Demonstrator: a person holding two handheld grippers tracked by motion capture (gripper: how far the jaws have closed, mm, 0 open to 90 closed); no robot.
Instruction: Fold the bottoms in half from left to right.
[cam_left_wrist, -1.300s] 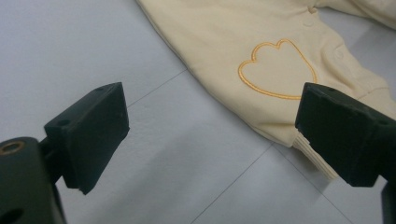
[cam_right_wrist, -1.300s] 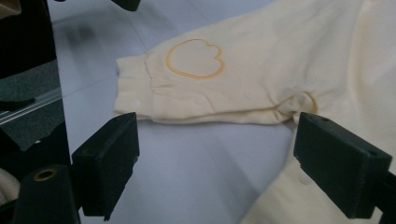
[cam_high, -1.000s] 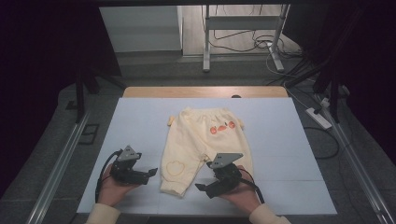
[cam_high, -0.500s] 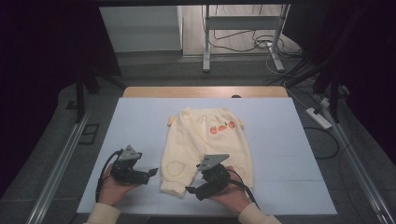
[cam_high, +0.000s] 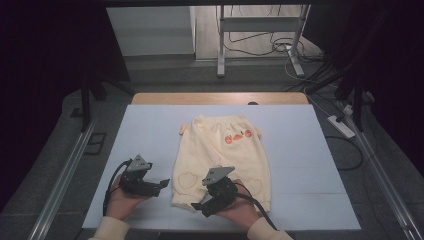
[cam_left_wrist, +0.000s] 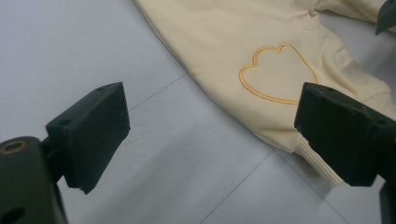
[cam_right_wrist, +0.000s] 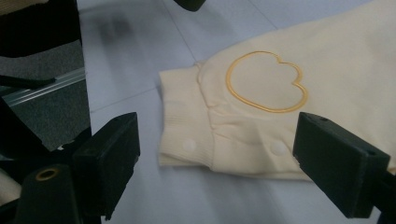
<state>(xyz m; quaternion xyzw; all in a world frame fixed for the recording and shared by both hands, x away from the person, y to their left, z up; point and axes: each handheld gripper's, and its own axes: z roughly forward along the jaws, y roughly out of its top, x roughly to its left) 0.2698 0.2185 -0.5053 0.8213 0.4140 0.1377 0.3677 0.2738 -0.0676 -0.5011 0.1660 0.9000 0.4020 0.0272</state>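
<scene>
A pair of cream baby trousers (cam_high: 220, 150) lies flat on the pale mat (cam_high: 150, 130), waist far, with an orange print (cam_high: 237, 136) near the waist and a heart outline (cam_high: 184, 179) on each leg. My left gripper (cam_high: 164, 184) rests on the mat just left of the left leg, open, its jaws spanning the heart (cam_left_wrist: 278, 74) and the ribbed cuff (cam_left_wrist: 317, 163). My right gripper (cam_high: 200, 206) sits over the lower legs, pointing back left, open. Between its jaws lie the cuff (cam_right_wrist: 180, 121), two snap buttons (cam_right_wrist: 278, 148) and a heart (cam_right_wrist: 266, 81). Neither gripper holds anything.
The mat covers a wooden table whose far edge (cam_high: 220, 98) shows. Metal rails (cam_high: 65, 170) run along the left side. A power strip (cam_high: 342, 126) and cables lie on the floor at right; a metal stand (cam_high: 260, 30) is behind the table.
My right gripper has moved left across the trouser legs and turned toward the left leg's cuff. The left gripper has stayed where it was.
</scene>
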